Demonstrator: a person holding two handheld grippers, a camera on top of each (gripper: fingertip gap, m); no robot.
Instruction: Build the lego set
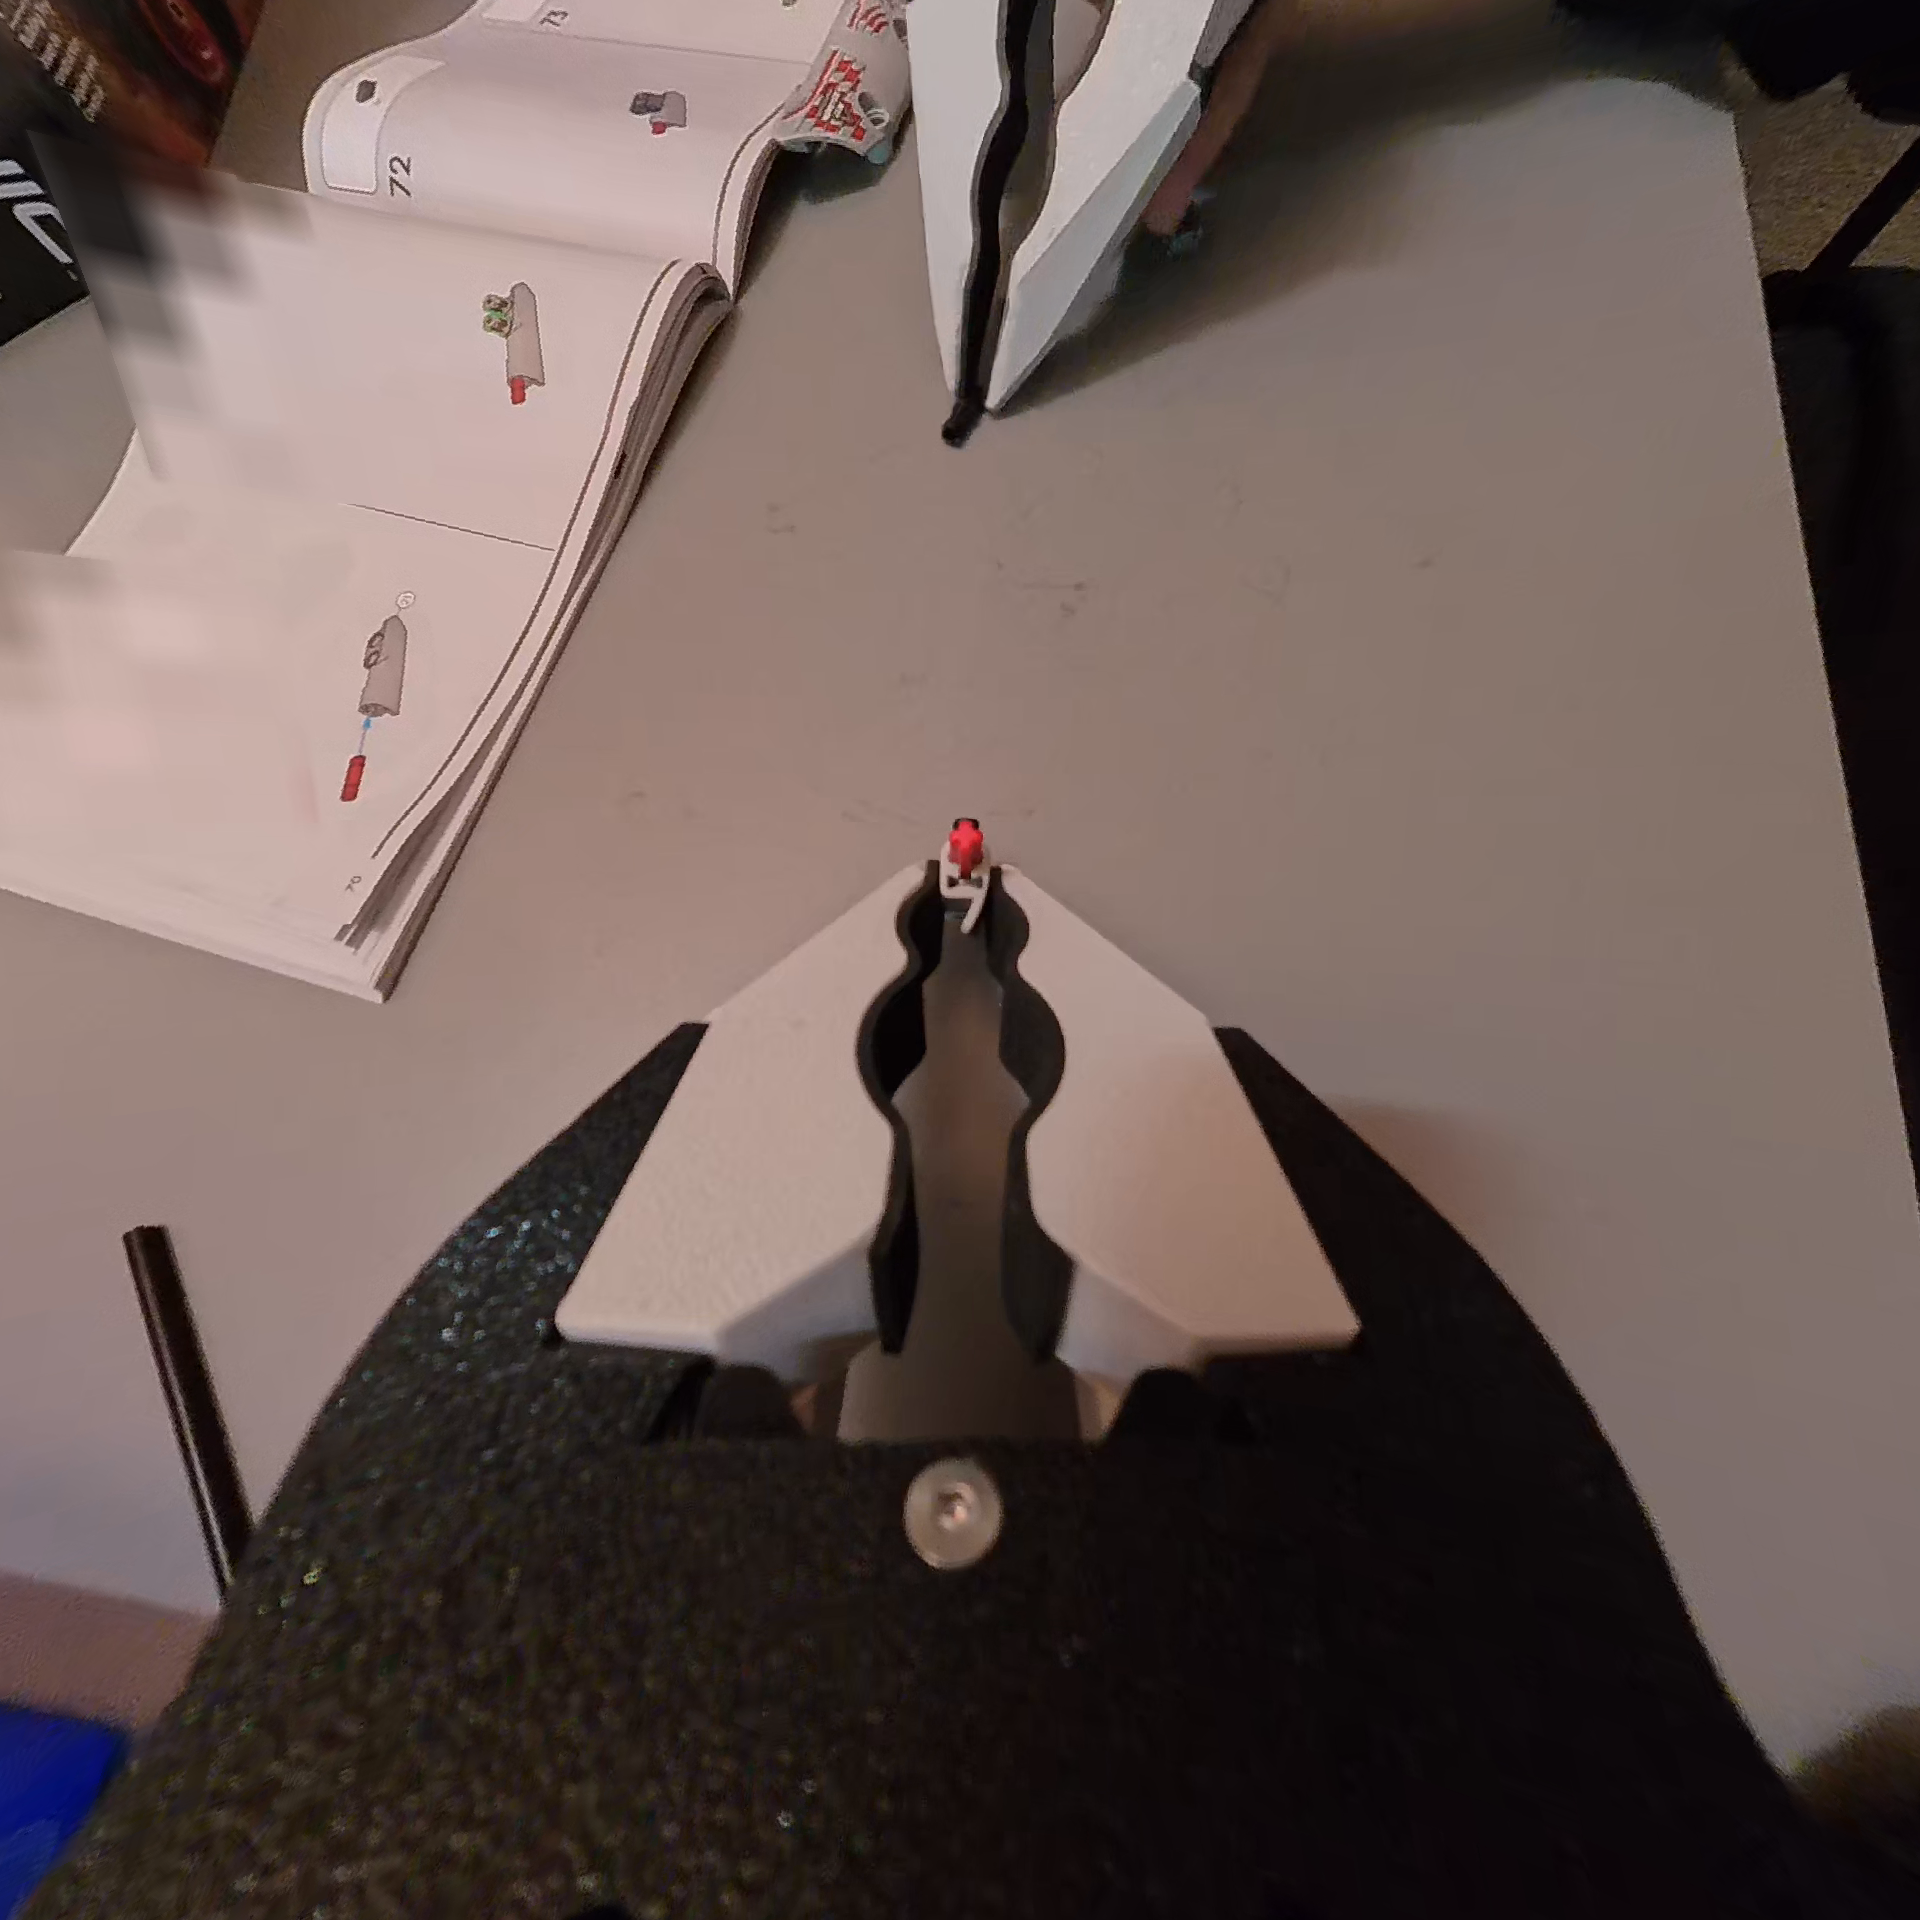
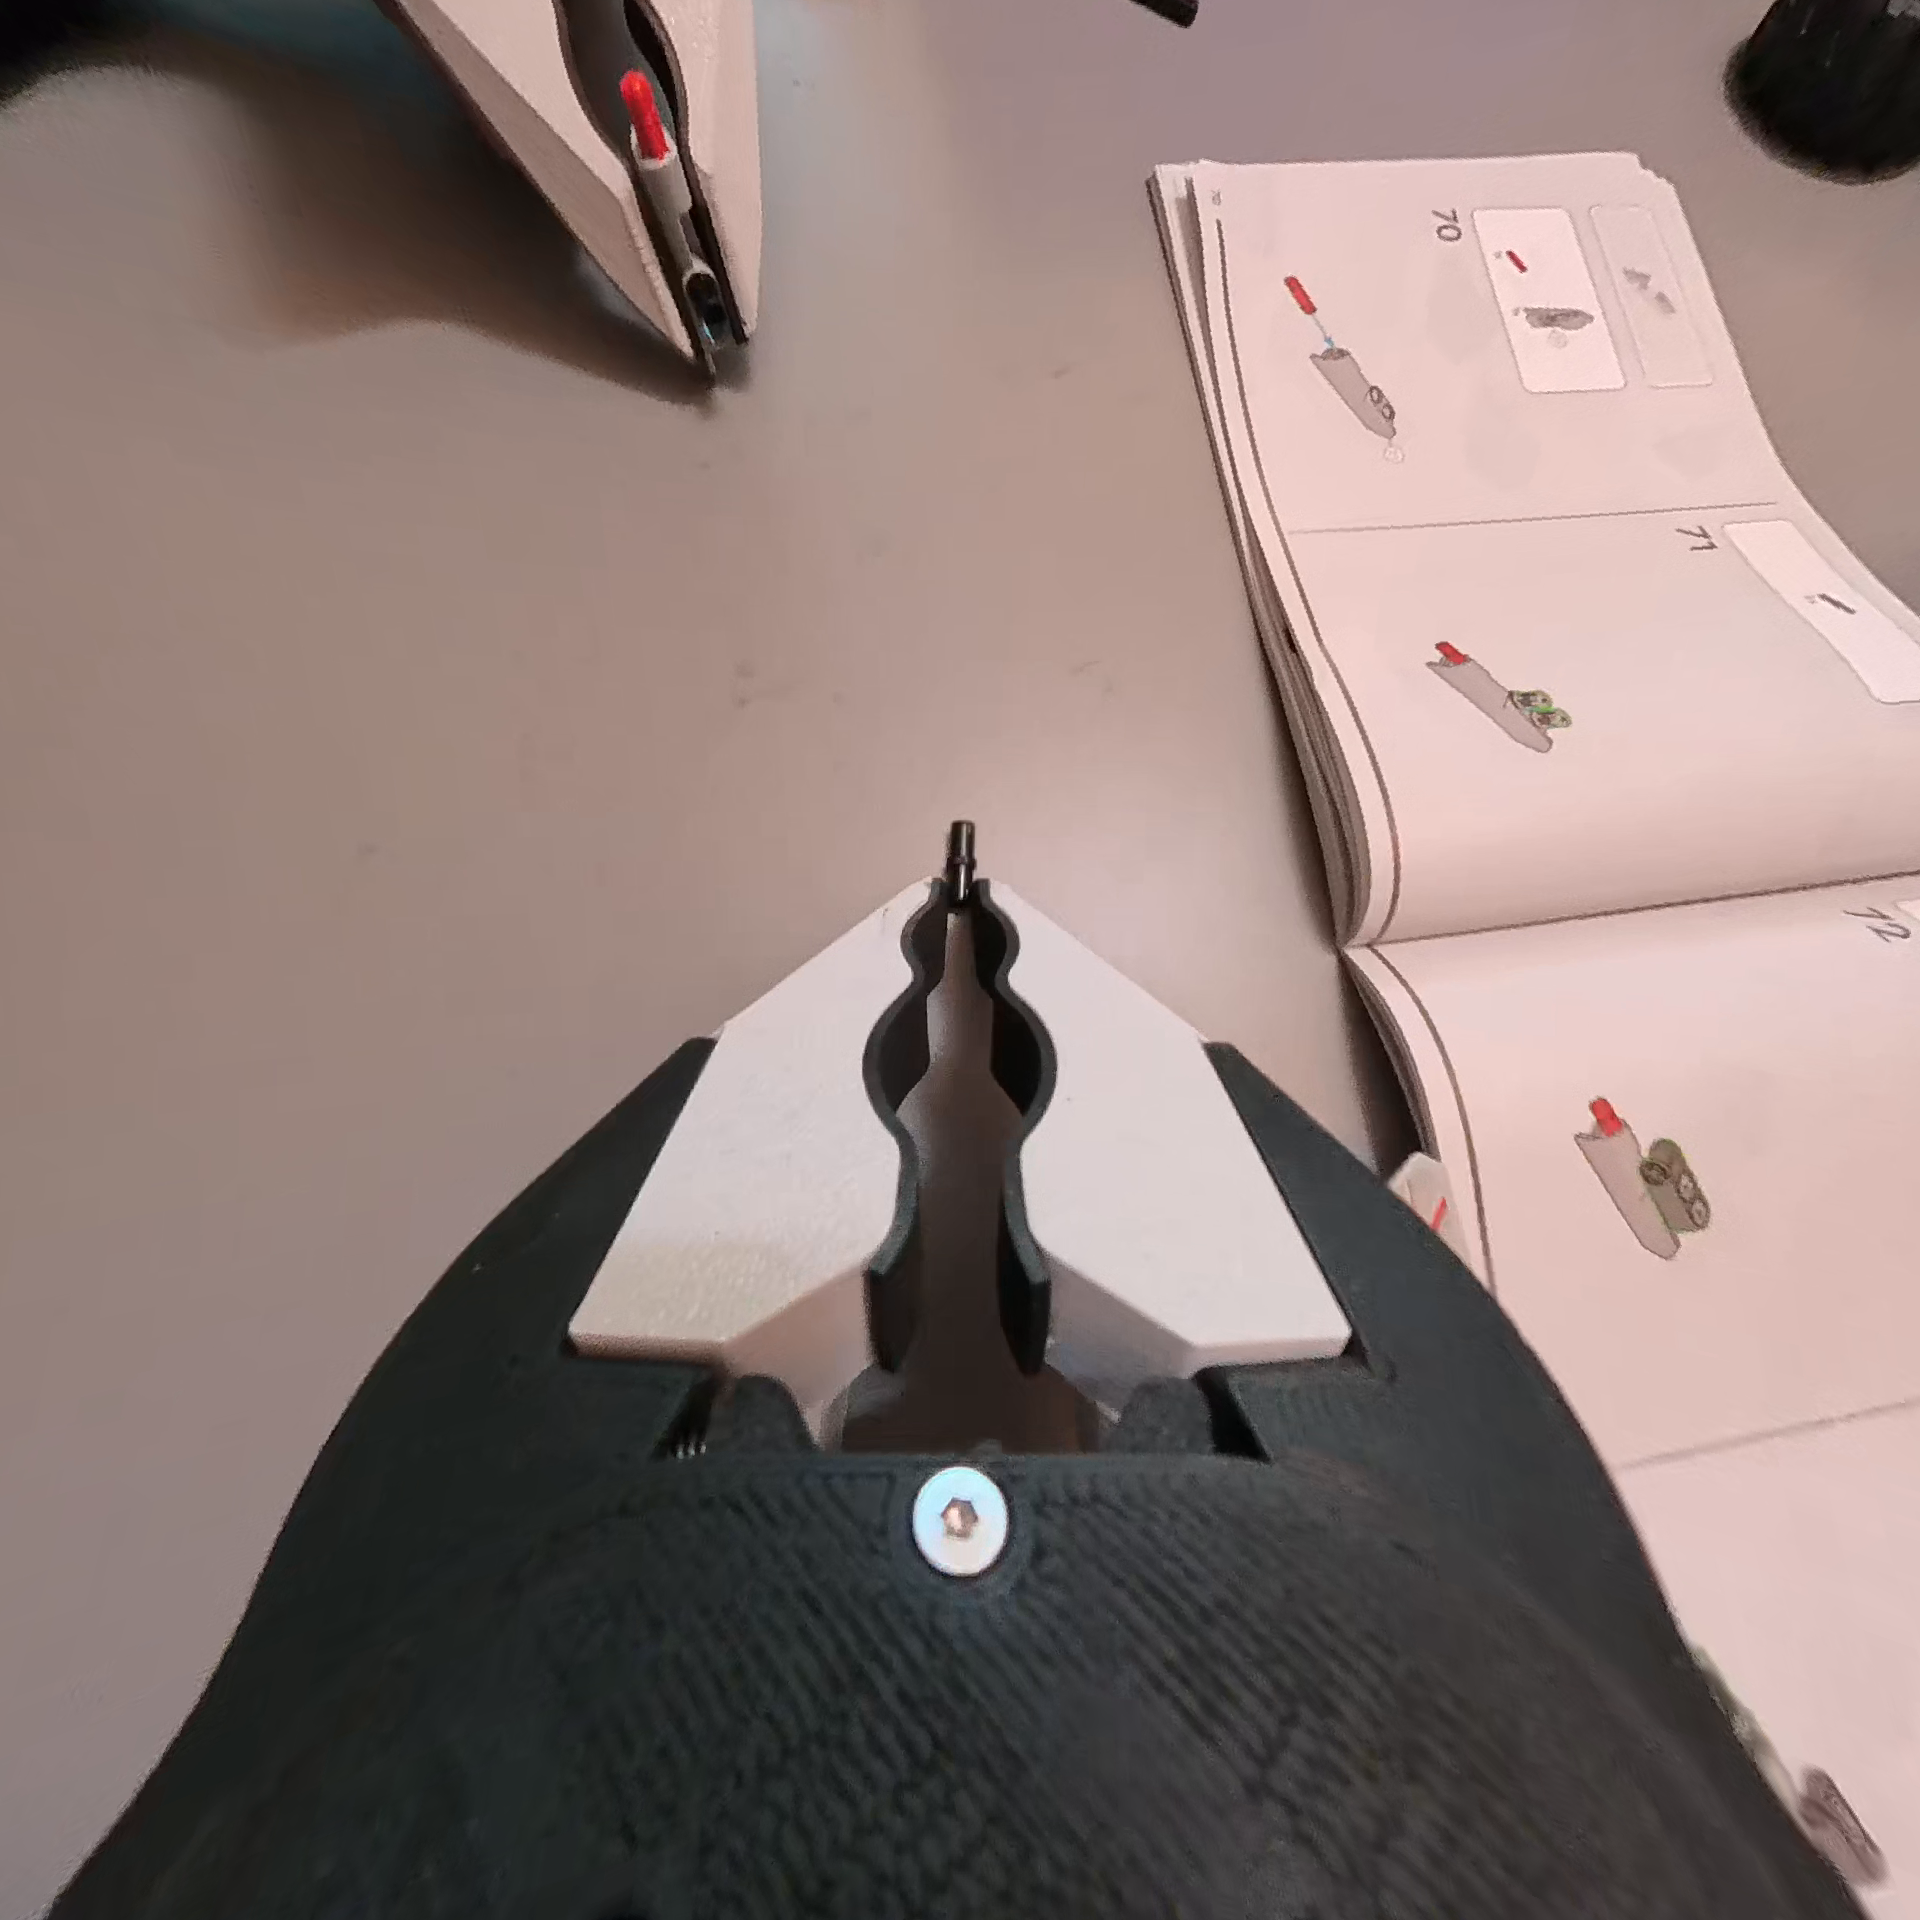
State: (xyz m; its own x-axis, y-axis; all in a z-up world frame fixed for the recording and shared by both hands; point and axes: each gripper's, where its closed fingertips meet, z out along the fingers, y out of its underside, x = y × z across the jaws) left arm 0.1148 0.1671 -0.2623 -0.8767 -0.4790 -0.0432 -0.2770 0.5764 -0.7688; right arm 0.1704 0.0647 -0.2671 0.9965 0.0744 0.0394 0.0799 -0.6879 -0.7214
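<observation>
My left gripper (image 1: 964,883) is shut on a small white lego piece (image 1: 962,881) with a red axle (image 1: 966,842) sticking out of its end, held above the grey table (image 1: 1351,675). The same piece and red axle (image 2: 642,112) show in the right wrist view, clamped in the left gripper (image 2: 717,348) at the top left. My right gripper (image 2: 961,891) is shut on a small black pin (image 2: 960,860) that pokes out past the tips. The right gripper also shows in the left wrist view (image 1: 966,416) at the top, the black pin at its tip.
An open instruction booklet (image 1: 343,499) lies at the left of the table; in the right wrist view it (image 2: 1579,727) is at the right. A thin black rod (image 1: 182,1392) lies at the lower left. A partly built red and white model (image 1: 842,94) sits behind the booklet. A dark object (image 2: 1829,83) stands at the top right. The thin black rod (image 1: 182,1392) is about 15 cm from my left fingertips and 25 cm from my right.
</observation>
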